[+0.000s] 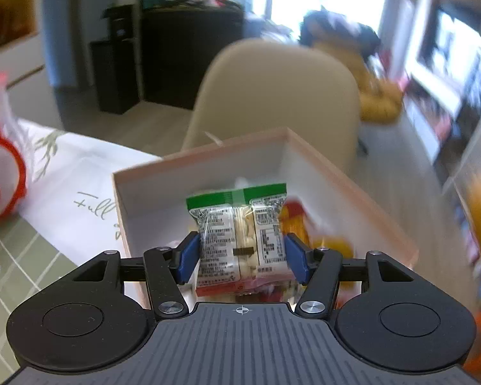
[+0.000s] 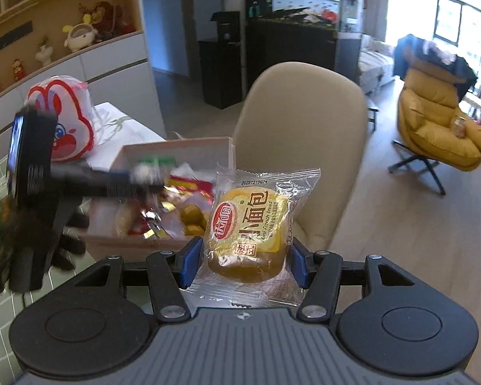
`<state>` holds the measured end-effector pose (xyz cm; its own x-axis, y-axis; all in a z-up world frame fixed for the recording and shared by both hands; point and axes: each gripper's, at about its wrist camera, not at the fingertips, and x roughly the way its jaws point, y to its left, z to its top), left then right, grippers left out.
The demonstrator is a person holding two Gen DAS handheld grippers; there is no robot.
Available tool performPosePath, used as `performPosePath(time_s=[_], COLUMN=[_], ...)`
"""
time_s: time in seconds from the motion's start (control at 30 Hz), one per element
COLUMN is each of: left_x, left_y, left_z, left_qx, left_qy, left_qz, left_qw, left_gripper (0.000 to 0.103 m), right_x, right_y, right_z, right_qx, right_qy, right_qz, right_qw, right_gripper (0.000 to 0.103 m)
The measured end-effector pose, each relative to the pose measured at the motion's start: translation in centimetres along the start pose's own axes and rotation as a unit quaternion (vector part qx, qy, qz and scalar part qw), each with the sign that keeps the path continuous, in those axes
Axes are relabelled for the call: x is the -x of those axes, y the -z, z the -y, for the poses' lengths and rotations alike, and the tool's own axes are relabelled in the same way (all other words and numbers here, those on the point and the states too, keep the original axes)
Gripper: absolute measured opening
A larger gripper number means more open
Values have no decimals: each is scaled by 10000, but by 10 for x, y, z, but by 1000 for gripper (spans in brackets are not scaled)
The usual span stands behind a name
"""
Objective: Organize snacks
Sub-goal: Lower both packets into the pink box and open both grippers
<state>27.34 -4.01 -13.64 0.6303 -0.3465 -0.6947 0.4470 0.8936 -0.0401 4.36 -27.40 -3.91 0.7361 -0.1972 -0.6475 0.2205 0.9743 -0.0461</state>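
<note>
In the left wrist view, the left gripper has its blue pads clamped on the two sides of a green-topped snack packet, a clear wrapper with pale pieces inside, held upright over the open pink cardboard box. Inside the box, behind and below the packet, lie red and yellow wrapped snacks, blurred. The box stands on a white sheet with grey lettering, and a red-and-white rabbit bag sits at the far left. A beige chair stands just behind the box. In the right wrist view, the right gripper is closed on a wrapped mini French bread, its clear wrapper pinched between the blue pads, held to the right of the box and in front of the chair. The left gripper reaches over the box from the left, blurred, with the green packet at its tip.
</note>
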Motion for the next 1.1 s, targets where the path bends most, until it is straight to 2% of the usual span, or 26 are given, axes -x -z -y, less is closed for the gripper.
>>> performPosePath(time_s=[0.07,0.17,0.27,0.33,0.4,0.57,0.67,0.7,0.8,0.87,0.97,1.1], left_x=[2,5,15,23,27,23,32,36,49,53,56,66], left_y=[7,12,11,8,6,9,9,10,6,4,4,12], left_z=[5,0,-11,-17,-21,-19,-16,-14,-13,-15,-13,-7], left_qx=[-248,-95,141,242,309,208,200,176,287,436,597,933], left_qy=[-46,-66,-168,-110,-14,-133,-275,-301,-201,-91,-76,-159], left_qz=[-89,-157,105,306,336,98,251,339,499,547,480,380], left_qw=[9996,9998,9997,9992,9990,9996,9991,9988,9981,9975,9970,9948], left_gripper=[66,66,65,65,65,64,62,62,61,61,61,61], right_x=[-14,-36,-63,-81,-105,-179,-214,-219,-210,-200,-185,-167], right_y=[-15,-38,-62,-76,-92,-112,-103,-101,-97,-95,-97,-89], right_z=[-7,-12,-18,-23,-28,-51,-57,-58,-58,-56,-52,-44], right_qx=[30,-24,-114,-186,-228,-320,-597,-618,-450,-330,-115,-100], right_qy=[-125,-365,-689,-962,-1254,-1813,-1866,-1847,-1907,-2007,-1852,-1636], right_qz=[59,96,4,-31,-143,-923,-1556,-1610,-1414,-1297,-1062,-969], right_qw=[9999,9993,9976,9952,9917,9786,9682,9675,9704,9705,9769,9817], right_gripper=[56,56,56,56,56,56,56,56,57,62,72,73])
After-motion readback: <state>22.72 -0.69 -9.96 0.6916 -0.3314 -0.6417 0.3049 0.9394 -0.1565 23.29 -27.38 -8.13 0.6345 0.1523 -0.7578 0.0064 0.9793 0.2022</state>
